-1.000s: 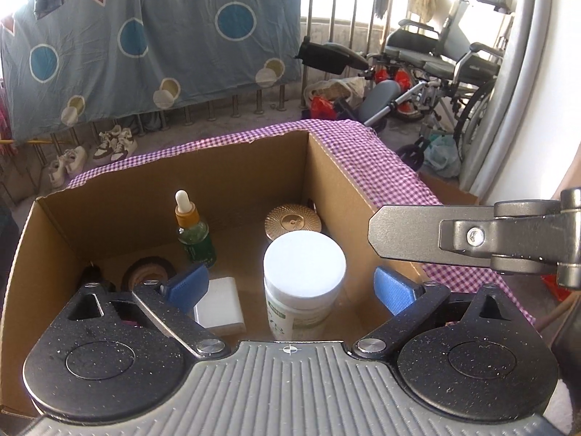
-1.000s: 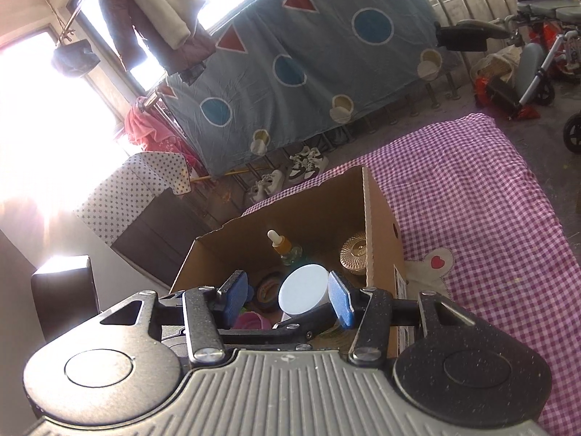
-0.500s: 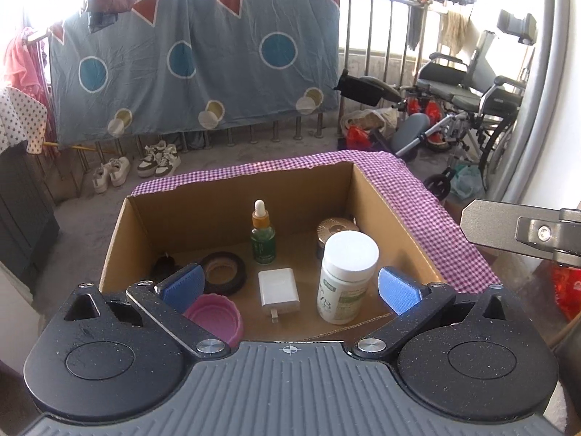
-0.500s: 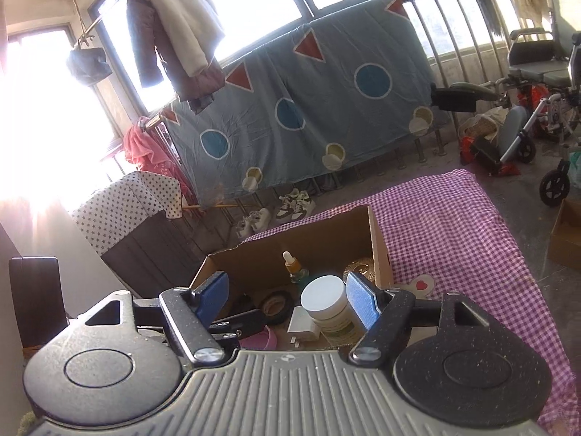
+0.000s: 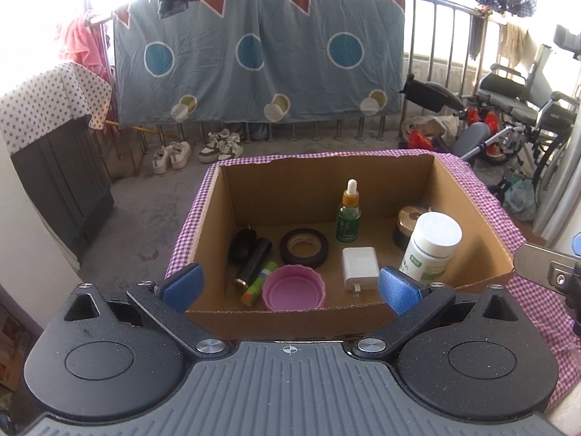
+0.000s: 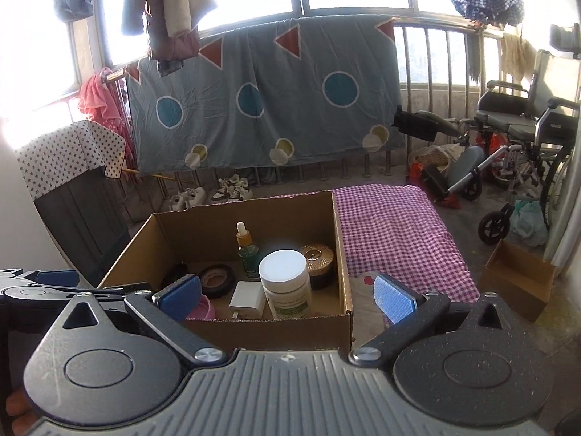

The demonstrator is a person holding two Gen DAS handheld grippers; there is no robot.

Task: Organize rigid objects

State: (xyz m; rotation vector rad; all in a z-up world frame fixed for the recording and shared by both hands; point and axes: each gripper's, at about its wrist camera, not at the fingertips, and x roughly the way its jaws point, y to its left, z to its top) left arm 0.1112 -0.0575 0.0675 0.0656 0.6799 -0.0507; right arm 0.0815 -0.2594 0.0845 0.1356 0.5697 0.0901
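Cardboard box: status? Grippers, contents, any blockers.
Left gripper open, empty. Right gripper jaws opening, nothing between them. White-lidded jar upright in the cardboard box beside the charger and tape roll. Nothing in the way.

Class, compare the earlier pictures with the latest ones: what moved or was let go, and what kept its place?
The right gripper let go of the white-lidded bottle; its fingers are opening with nothing between them. Both grippers drew back from the cardboard box. The bottle stands upright in the box; the dropper bottle, tape roll and charger stayed put.
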